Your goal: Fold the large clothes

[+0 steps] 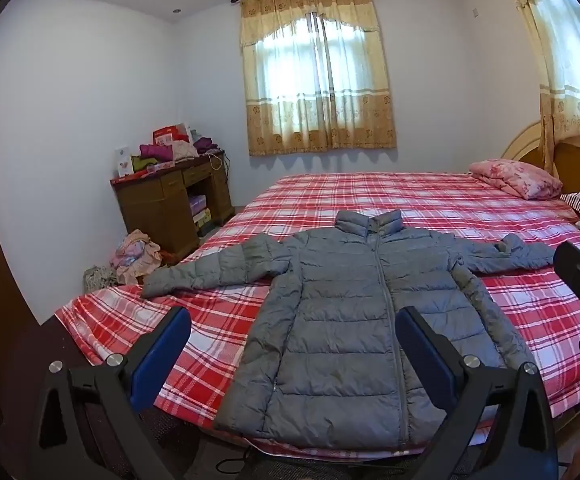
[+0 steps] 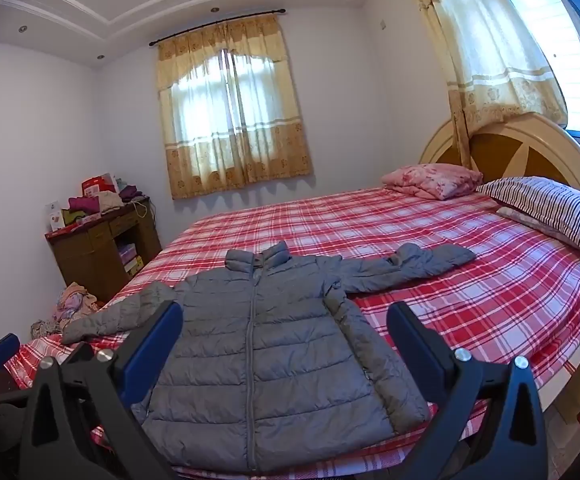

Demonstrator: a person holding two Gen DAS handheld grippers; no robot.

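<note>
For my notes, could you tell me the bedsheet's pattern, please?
Red-and-white plaid cotton bedsheet, clearest in the right wrist view.

Puffer jacket (image 1: 342, 320) lies flat on the bed (image 1: 410, 196) at its foot edge, sleeves spread sideways. Pillows (image 2: 546, 204) lie at the headboard (image 2: 530, 152) end. Desk (image 1: 169, 204) stands beyond the bed's far side.

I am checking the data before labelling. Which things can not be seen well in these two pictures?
- Jacket hem: in both views the gripper bodies cover its corners.
- Jacket back: it lies face up on the bed.
- Right gripper in left wrist view: cut off by the edge.
- Items on the desk: too small to name.
- Clothes pile on the floor: partly hidden by the bed.
</note>
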